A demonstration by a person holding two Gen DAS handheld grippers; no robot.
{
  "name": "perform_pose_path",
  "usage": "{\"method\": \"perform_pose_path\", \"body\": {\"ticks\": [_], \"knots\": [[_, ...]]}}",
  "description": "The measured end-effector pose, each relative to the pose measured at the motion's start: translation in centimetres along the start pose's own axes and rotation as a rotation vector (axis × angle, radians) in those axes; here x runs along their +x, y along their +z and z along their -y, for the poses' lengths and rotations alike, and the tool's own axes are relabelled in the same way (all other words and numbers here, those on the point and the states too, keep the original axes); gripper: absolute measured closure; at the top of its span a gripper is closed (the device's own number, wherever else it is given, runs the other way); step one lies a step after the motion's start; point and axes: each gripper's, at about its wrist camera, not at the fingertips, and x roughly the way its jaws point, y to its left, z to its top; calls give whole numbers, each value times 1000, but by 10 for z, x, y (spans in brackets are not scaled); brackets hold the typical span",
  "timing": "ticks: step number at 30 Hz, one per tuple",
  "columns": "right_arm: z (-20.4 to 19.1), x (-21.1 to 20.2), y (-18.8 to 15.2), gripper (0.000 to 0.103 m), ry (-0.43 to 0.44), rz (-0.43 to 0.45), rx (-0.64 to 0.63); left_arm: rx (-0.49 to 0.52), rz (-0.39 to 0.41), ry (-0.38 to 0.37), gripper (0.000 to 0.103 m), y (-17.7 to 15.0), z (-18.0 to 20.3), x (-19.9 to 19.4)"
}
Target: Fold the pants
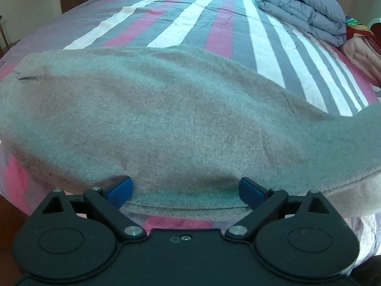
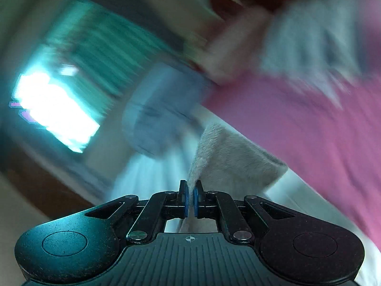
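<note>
- Now folding: grey pants (image 1: 166,109) spread flat on the striped bed (image 1: 190,19), long way running side to side across the near edge.
- Left gripper (image 1: 185,190) wide open, blue pads (image 1: 120,190) on either side of the near hem of the pants, not squeezing it.
- Right gripper (image 2: 190,199) pinched closed on a corner of the pants (image 2: 228,157), cloth poking up between the blue pads.
- Right view very blurry; held corner lifted off the bed, rest of the pants trailing away from it.
- From the pants: folded grey blanket (image 1: 302,12) far back near the corner of the bed, well apart.
- Key thing for the next move, as a guess: held end on the right side of the pants, far end off to the left, so probably carry the right end across toward the left end.
- Right gripper already on the cloth, so nearer to the job; left gripper just waiting at the hem.
</note>
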Motion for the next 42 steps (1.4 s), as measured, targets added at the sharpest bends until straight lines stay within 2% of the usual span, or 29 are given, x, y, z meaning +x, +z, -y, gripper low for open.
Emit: {"method": "perform_pose_path", "body": {"ticks": [2,5,6,8,12,15,17,19,21,24,25,26,27,28,29,33,35,37,42], "knots": [[21,9,-15,99,-87,-40,21,17,3,7,13,-1,2,1],[84,13,-44,99,-271,-118,152,42,9,15,13,-4,4,1],[100,11,-54,99,-314,-137,167,44,9,17,13,-4,5,2],[120,8,-65,99,-347,-165,186,42,6,19,13,-3,5,2],[128,3,-76,99,-362,-176,194,42,7,19,13,-3,5,2],[132,8,-74,99,-391,-197,178,41,6,22,13,-4,6,2],[136,7,-69,98,-373,-227,220,39,5,17,13,-4,4,1],[137,-9,-60,98,-338,-200,244,35,4,15,12,-3,4,2],[136,-24,-52,98,-340,-174,236,38,6,20,13,-4,5,2],[150,-32,-50,91,-376,-173,305,36,8,19,13,-4,4,1],[153,-34,-51,86,-378,-167,322,36,8,17,13,-4,4,1],[156,-34,-52,71,-382,-166,337,37,8,16,13,-4,4,0],[158,-34,-54,61,-389,-168,351,37,7,15,13,-4,3,0],[159,-34,-55,45,-390,-171,365,37,7,15,13,-4,3,0],[160,-32,-55,42,-386,-173,371,36,7,16,13,-4,4,0],[157,-27,-52,42,-385,-144,349,38,6,20,12,-4,4,0],[153,-24,-51,60,-390,-136,329,37,5,21,12,-4,4,0],[151,-17,-51,60,-389,-139,329,36,6,22,12,-4,4,1],[152,-9,-59,60,-337,-176,427,43,7,32,11,-5,6,3]]}}
